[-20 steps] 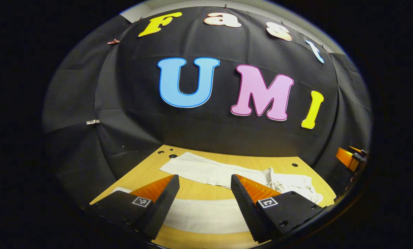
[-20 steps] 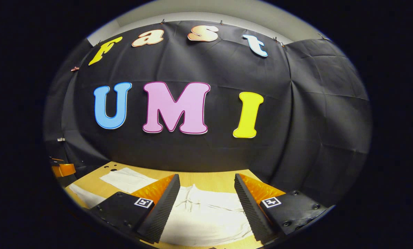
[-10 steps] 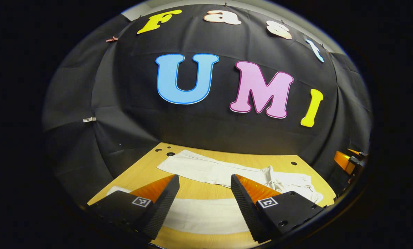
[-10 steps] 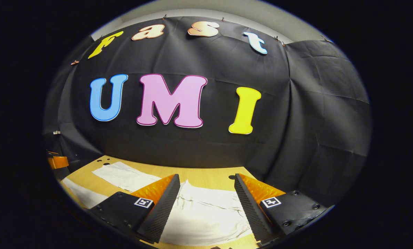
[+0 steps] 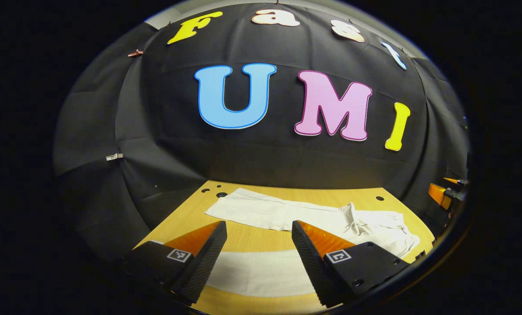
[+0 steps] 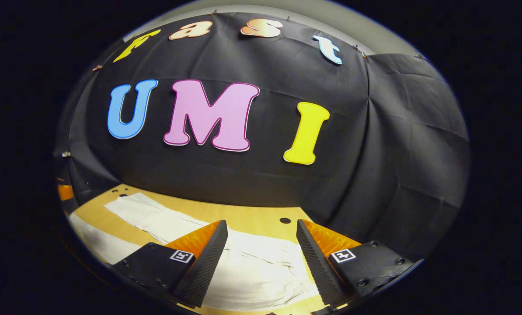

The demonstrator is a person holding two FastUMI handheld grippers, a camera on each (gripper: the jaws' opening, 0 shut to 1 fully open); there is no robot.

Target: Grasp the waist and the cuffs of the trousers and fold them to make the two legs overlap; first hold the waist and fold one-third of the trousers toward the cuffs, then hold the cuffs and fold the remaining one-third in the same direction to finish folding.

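a wooden surface [image 5: 252, 238] of light yellow-brown grain runs up to the black cloth wall [image 5: 261, 162] of the booth. several small round dark holes are drilled into the surface: a cluster near its far left corner [image 5: 220, 194] and 1 near its far right edge [image 5: 379, 198] in the left gripper view, and 1 close to the wall [image 6: 284, 220] in the right gripper view. small clips [image 5: 114, 156] pin the cloth along its seams. above the cloth, a pale strip of room wall [image 6: 331, 15] shows.

Flat trousers [image 5: 287, 212] on table [image 5: 243, 238], booth wall [image 5: 261, 162] close behind
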